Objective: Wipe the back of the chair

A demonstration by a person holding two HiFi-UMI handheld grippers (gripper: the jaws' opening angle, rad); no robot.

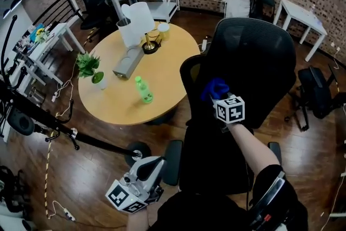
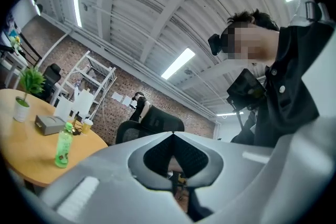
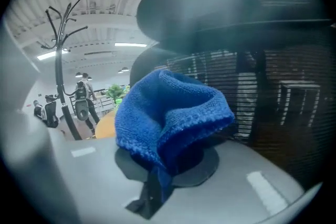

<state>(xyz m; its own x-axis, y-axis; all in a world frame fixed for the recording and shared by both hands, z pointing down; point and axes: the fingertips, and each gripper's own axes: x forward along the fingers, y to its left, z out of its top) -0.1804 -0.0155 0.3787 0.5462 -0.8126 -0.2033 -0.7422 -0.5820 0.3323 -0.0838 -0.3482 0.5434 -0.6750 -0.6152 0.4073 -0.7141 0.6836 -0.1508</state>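
Blue knitted cloth (image 3: pixel 168 113) is pinched tight in the right gripper's (image 1: pixel 219 96) fingers, right by the black mesh chair back (image 1: pixel 254 62), ready to rub it. The left gripper (image 1: pixel 154 164) hangs low and out of the way, its fingers closed on nothing.

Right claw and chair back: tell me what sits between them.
A blue cloth, clamped in the right claw, bunches between it and the mesh chair back; the right gripper view shows it.

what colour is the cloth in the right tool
Blue knitted cloth, clearest in the right gripper view.
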